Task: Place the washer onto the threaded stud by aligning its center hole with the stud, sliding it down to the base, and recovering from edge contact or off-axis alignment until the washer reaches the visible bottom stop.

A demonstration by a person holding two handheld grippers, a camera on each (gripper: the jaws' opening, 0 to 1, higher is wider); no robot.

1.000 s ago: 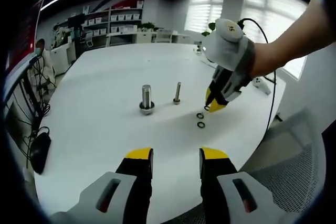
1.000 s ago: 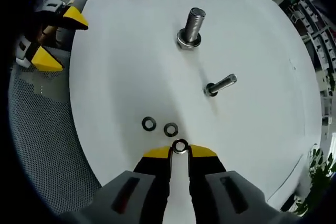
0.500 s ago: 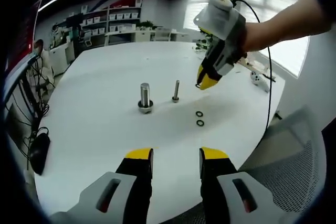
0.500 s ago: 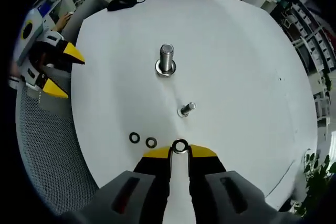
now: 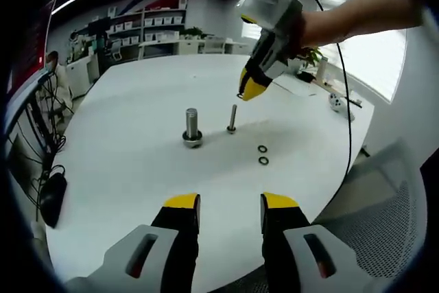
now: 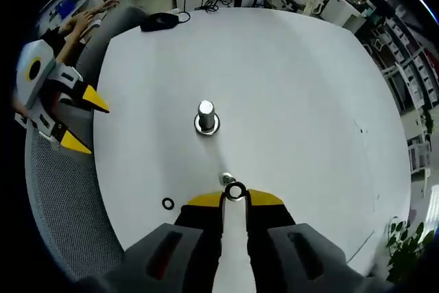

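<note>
On the white round table (image 5: 123, 169) stand two upright bolts. The thicker one, the large bolt (image 5: 191, 127), sits to the left in the left gripper view, with a wide collar at its base; the thin threaded stud (image 5: 232, 119) stands just to its right, a little farther off.

Three washers can be counted. Two loose washers lie flat on the table right of the stud and nearer the left gripper's camera: the far loose washer (image 5: 263, 149) and the near loose washer (image 5: 264, 160), close together but apart. The third, the held washer (image 6: 235, 191), is pinched at its edge between the yellow tips of the right gripper (image 6: 235, 197), whose jaws are closed down to the washer's thickness, its hole open toward the camera.

In the left gripper view the right gripper (image 5: 251, 90) hangs in the air above the stud, slightly to the right of it, tips pointing down, clear of the stud's top. In the right gripper view the stud (image 6: 226, 179) shows end-on just beyond the held washer, slightly left of its hole; whether they touch cannot be told.

The left gripper (image 5: 230, 205) hovers over the near table edge, jaws parted with a clear gap, holding nothing. It also shows at the left of the right gripper view (image 6: 81, 120), beside a grey mesh chair (image 6: 62, 197).
</note>
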